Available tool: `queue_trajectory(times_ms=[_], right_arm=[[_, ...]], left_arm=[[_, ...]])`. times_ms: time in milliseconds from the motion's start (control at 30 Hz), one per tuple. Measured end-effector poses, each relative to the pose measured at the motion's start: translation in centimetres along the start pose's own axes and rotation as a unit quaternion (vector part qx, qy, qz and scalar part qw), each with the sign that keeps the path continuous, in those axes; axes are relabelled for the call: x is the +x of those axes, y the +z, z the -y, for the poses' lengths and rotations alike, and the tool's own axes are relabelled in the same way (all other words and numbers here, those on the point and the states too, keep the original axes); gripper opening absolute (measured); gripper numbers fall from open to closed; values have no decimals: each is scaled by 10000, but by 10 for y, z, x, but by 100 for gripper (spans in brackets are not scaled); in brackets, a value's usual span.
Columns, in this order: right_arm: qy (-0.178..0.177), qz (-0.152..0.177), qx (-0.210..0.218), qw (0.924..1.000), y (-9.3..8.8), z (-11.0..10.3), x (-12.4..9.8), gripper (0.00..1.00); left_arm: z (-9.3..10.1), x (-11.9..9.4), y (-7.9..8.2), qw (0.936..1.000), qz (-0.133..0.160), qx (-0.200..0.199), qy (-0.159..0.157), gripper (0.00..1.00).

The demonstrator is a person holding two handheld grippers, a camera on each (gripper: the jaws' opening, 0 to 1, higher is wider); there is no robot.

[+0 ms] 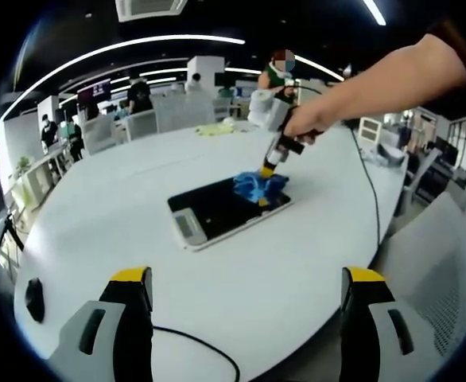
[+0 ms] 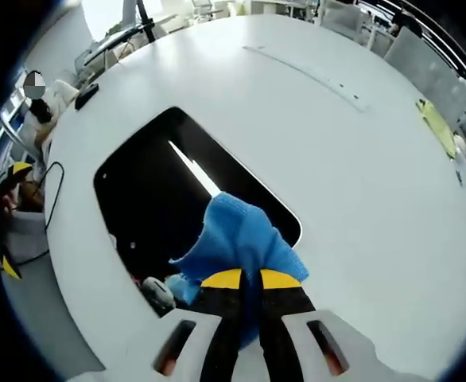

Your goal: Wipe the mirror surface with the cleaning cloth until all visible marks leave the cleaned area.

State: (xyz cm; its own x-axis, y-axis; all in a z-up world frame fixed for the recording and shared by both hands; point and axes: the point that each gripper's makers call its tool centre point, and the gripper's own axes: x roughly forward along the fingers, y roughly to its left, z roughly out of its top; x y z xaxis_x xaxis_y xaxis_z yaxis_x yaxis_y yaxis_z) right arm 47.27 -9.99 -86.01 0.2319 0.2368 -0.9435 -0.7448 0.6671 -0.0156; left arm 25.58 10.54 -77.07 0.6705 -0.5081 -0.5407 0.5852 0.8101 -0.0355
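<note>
One mirror (image 1: pixel 217 208) (one cloth (image 1: pixel 258 188))

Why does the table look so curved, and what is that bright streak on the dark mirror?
Both views come through a fisheye lens, which bends the white table toward the edges. In the right gripper view, the streak on the mirror looks like a reflected ceiling light strip; the blue cloth in the right gripper looks sharp. In the left gripper view, the background people look soft, and the mirror reads plain black.
</note>
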Motion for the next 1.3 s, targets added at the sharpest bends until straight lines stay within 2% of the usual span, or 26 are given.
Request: queue_trajectory(times_ms=[500,767,1033,1300], right_arm=[[-299,224,124,9992,-3,-7,-5,2],[-414,109,-62,9991,-8,-9,-3,2],[-431,90,-40,9990,-13,-15,-5,2],[-507,71,6,9987,-22,-33,-14,2]], left_arm=[[1,-1,1,10000,44,26,13,99],[2,-1,3,10000,68,51,-1,99],[1,-1,5,9999,114,44,11,99],[0,-1,7,9999,145,46,19,99]])
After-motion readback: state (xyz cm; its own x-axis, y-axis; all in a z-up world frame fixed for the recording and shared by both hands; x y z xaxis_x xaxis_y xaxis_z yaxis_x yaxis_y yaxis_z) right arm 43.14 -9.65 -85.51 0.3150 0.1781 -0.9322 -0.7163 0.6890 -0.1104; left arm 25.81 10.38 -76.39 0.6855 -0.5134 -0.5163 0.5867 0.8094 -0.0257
